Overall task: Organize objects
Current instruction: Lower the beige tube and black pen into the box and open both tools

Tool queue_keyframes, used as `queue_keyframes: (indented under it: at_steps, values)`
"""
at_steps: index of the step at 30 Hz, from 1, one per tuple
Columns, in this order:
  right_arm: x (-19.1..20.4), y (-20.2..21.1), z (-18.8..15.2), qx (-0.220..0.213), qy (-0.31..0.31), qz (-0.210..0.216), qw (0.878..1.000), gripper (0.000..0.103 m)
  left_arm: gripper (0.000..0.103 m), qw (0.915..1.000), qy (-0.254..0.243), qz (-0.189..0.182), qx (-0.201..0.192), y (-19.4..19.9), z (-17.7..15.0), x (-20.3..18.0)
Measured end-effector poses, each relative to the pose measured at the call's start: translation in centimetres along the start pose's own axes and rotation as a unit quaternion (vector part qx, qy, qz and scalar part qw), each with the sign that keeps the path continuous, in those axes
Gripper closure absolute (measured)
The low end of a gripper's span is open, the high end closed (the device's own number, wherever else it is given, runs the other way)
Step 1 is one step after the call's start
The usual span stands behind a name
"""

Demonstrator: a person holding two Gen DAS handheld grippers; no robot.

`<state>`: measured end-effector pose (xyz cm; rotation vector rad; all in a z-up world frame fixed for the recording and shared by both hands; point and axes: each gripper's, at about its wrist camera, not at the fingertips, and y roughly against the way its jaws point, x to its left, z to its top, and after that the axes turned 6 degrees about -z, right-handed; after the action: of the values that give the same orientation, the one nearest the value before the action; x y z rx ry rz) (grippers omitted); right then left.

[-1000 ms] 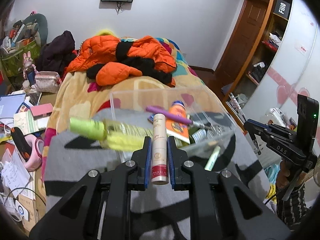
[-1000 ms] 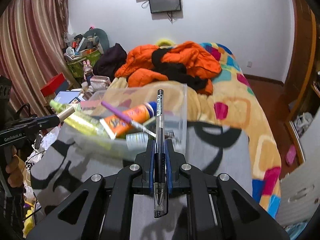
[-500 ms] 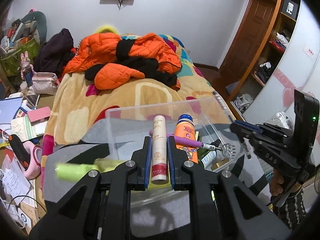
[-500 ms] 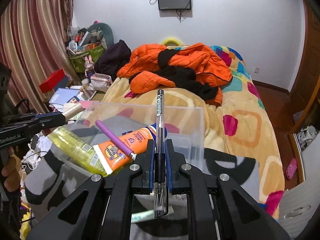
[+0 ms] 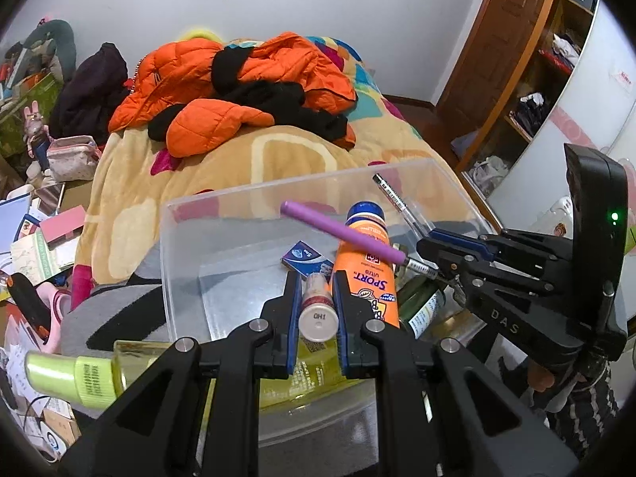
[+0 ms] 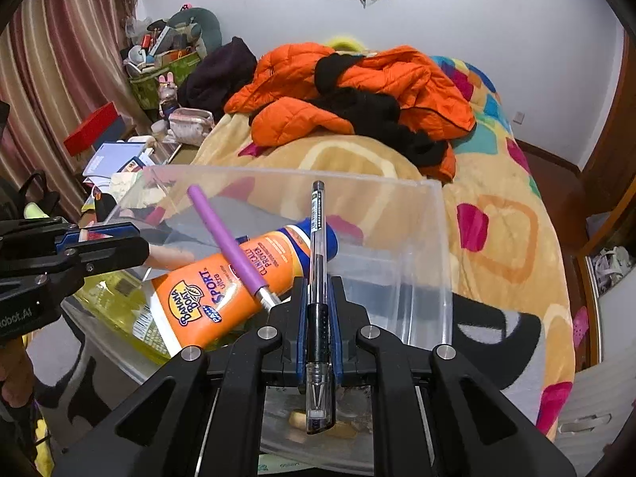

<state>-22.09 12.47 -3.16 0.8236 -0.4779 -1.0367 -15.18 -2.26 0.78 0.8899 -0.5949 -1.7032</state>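
Bed (image 5: 278,159) behind one clear bin (image 5: 302,183), left jaws pinching one tube (image 5: 316,310), right jaws pinching one pen (image 6: 318,262)

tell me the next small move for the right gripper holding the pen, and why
Probably lower a little, then open. The right gripper is shut on the pen, already over the clear bin beside the sunscreen tube, so the pen should drop inside.

Clear bin (image 6: 433,246) holds orange sunscreen tube (image 6: 222,290) (flat), purple-handled tool (image 6: 226,238), perhaps scratcher
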Motion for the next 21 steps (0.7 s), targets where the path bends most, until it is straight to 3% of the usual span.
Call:
queue_keyframes:
  at_steps: [12, 14, 17, 21]
  values:
    - [0.0, -0.2, -0.1, 0.012, 0.004, -0.009, 1.0, 0.092, 0.088, 0.9992, -0.036, 0.006, -0.017, 1.9, -0.8, -1.9]
    - [-0.1, 0.3, -0.2, 0.009, 0.002, -0.011, 1.0, 0.081, 0.087, 0.999, -0.04, 0.006, -0.021, 2.4, -1.0, -2.1]
    - [-0.2, 1.6, -0.6, -0.006, -0.001, -0.005, 1.0, 0.058, 0.075, 0.9984, -0.046, 0.009, -0.032, 3.8, -1.5, -2.3]
    - [-0.1, 4.0, -1.3, -0.031, 0.003, -0.009, 0.999, 0.051, 0.061, 0.9975, -0.048, 0.013, -0.051, 6.1, -2.5, -2.1]
